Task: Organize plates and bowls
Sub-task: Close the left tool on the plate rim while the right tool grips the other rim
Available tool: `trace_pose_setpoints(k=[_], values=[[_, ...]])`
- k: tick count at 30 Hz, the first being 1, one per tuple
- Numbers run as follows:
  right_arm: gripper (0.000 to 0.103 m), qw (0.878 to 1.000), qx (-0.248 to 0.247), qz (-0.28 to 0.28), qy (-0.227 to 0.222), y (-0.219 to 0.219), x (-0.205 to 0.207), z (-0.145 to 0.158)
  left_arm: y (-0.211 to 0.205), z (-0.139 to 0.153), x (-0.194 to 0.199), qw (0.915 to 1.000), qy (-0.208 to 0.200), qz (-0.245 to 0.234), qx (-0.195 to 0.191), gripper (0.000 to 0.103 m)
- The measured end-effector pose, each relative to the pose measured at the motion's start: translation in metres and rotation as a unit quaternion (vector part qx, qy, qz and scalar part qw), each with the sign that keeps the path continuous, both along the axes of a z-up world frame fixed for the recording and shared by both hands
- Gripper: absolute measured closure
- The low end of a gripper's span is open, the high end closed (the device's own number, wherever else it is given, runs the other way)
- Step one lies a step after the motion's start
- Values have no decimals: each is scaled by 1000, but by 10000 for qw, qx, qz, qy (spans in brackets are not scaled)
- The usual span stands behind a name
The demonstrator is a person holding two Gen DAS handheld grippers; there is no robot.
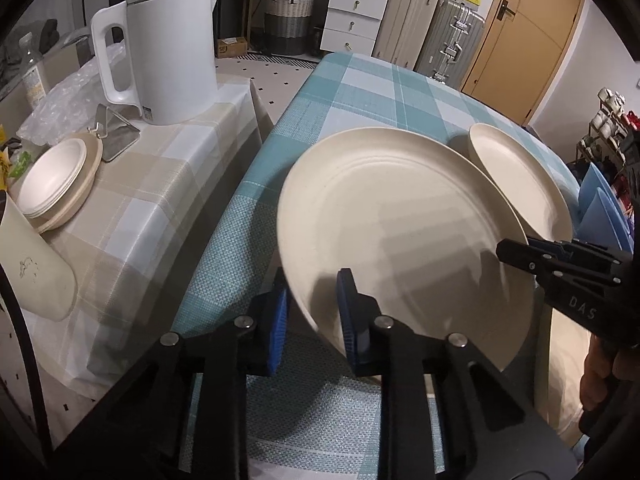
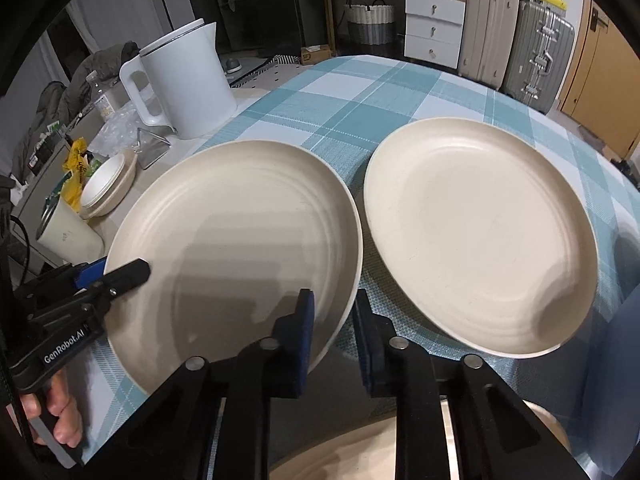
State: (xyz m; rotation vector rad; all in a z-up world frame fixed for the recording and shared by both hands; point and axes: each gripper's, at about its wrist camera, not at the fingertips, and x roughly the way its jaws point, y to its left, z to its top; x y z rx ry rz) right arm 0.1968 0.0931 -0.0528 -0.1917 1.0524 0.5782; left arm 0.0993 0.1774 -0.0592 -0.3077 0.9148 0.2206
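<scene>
Both grippers, left gripper (image 1: 312, 312) and right gripper (image 2: 334, 320), are pinching one plate (image 2: 240, 240); uneven pulling risks dropping it near the table's (image 2: 360, 92) edge

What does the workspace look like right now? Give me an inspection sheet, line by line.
Surface: table under a blue checked cloth; side table under a beige checked cloth.
Job's things: one plate held tilted by both grippers; second plate lying flat beside it; stacked bowls on the side table.
Clutter: kettle, cup, plastic wrap, bottle, all on the side table.
Grippers: left gripper and right gripper each clamp the held plate's rim.
Cables: dark cable at the left edge.
Surroundings: drawers, suitcases, basket, door.
</scene>
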Motion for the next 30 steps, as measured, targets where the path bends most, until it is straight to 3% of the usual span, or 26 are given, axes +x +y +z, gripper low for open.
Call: trace_pose_setpoints(k=[17,30], values=[[84,9994,102,-42,-316,-8,-19,27,-6,34,-15,9993,-290,-56,230,83],[84,9972,214,-331,-633,-42,-44,62,-42,65,-26,9971,-522,-412,379,83]])
